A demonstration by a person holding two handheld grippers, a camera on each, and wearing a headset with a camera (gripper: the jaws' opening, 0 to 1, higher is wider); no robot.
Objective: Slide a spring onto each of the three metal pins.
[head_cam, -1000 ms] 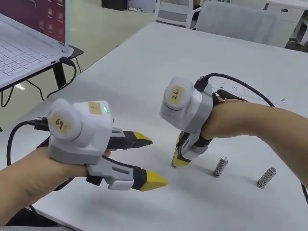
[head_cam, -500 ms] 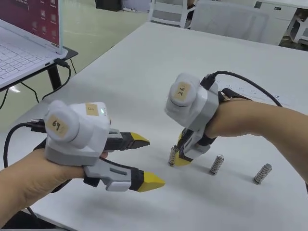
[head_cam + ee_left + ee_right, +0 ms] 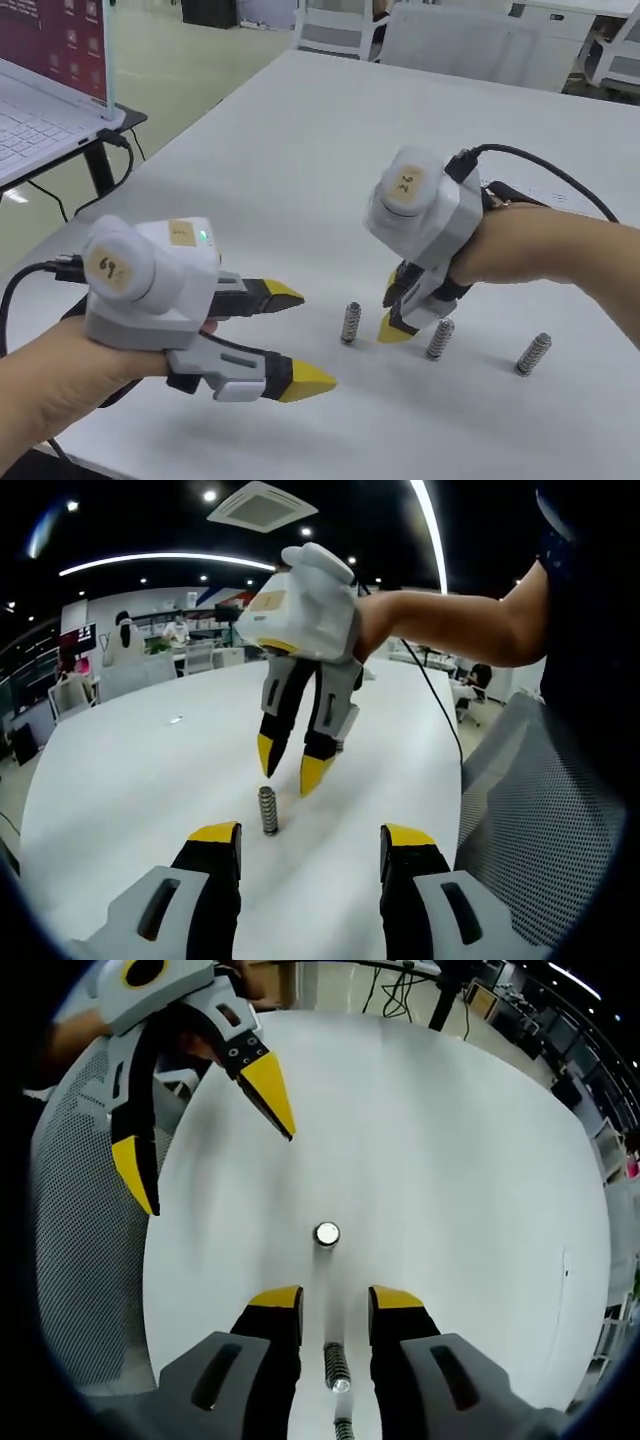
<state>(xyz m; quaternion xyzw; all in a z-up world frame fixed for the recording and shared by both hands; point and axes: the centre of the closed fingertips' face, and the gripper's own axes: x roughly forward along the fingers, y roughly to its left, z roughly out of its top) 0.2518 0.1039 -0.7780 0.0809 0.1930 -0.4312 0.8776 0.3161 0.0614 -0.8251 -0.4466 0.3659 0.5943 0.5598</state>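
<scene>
Fingers of the right gripper [image 3: 394,312], slightly apart and empty, point down between the first spring [image 3: 350,322] and second spring [image 3: 438,340], both upright on the tabletop [image 3: 300,150]. The left gripper [image 3: 295,335] gapes empty nearby, aimed at the first spring. The third spring [image 3: 532,354] stands farther right, and a laptop [image 3: 40,110] sits far left.

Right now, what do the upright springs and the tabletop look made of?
Springs: likely steel wire, bare silver-grey coils that glint; the one seen end-on in the right gripper view shines at its top. Tabletop: smooth matt white with soft glare, perhaps laminate; can't tell for sure.
</scene>
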